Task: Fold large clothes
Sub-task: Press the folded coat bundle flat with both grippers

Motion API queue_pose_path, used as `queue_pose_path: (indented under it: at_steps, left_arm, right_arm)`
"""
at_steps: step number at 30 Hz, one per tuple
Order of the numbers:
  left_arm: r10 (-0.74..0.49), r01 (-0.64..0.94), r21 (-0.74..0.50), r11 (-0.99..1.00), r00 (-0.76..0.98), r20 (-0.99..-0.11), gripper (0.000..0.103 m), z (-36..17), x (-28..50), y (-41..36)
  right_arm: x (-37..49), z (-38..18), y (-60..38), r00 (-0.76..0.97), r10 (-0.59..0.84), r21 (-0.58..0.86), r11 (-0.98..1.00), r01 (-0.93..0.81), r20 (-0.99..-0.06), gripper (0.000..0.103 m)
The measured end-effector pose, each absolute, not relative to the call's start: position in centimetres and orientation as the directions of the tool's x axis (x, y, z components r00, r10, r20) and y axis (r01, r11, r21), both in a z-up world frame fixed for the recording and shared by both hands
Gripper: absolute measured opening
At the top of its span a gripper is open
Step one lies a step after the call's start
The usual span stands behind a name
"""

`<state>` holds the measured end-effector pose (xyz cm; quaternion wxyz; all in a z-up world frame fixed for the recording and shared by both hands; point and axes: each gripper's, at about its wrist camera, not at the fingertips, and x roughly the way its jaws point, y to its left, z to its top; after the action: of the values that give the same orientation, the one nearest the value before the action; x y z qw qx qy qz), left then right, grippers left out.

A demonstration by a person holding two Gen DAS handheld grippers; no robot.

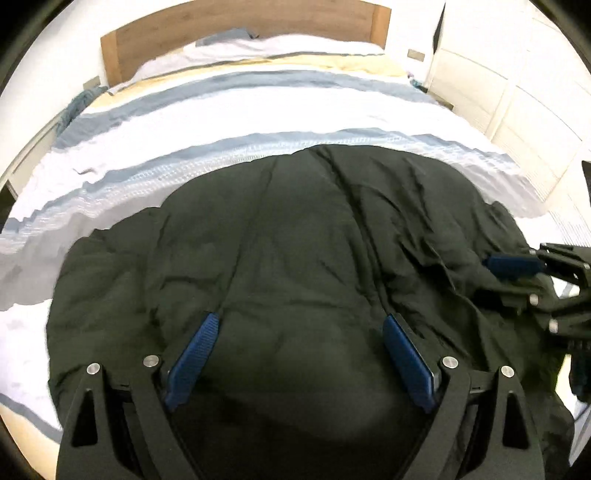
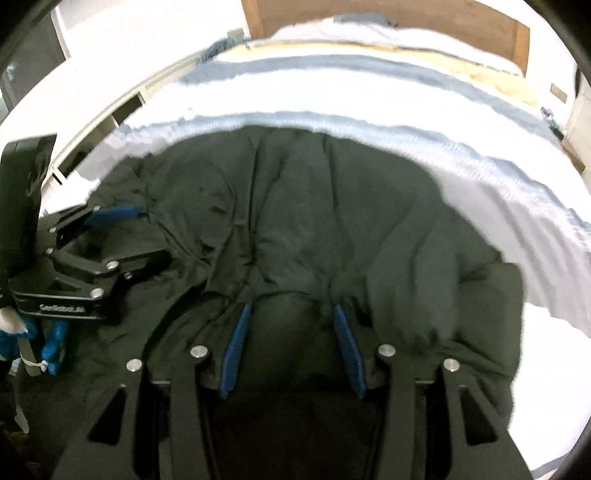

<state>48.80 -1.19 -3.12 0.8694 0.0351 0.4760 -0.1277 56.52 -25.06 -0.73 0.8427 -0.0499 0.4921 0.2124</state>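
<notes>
A large dark green garment (image 1: 295,240) lies spread and wrinkled on the striped bed cover (image 1: 221,122). It also fills the right wrist view (image 2: 314,206). My left gripper (image 1: 301,321) is open just above the garment's near part, blue pads wide apart with cloth under them. My right gripper (image 2: 291,310) is open with its blue pads down among the garment's folds. The right gripper shows at the right edge of the left wrist view (image 1: 517,266). The left gripper shows at the left of the right wrist view (image 2: 118,214).
A wooden headboard (image 1: 240,29) and pillows stand at the far end of the bed. White cupboard doors (image 1: 517,110) run along the right side. A low white shelf unit (image 2: 122,107) runs along the left side.
</notes>
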Motion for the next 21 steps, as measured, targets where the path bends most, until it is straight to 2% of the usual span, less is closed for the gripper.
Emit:
queue_pose_path:
  at_steps: [8, 21]
  left_arm:
    - [-0.144, 0.248, -0.018, 0.969, 0.497, -0.856, 0.090, -5.0, 47.5, -1.8]
    - [-0.099, 0.208, 0.027, 0.978, 0.571, -0.815, 0.090, -3.0, 42.8, -0.5]
  right_arm:
    - [55.4, -2.9, -26.8, 0.414, 0.302, 0.145, 0.918, -0.369, -0.859, 0.047]
    - [51.0, -0.4, -28.6, 0.491, 0.297, 0.147, 0.936, -0.320, -0.819, 0.047]
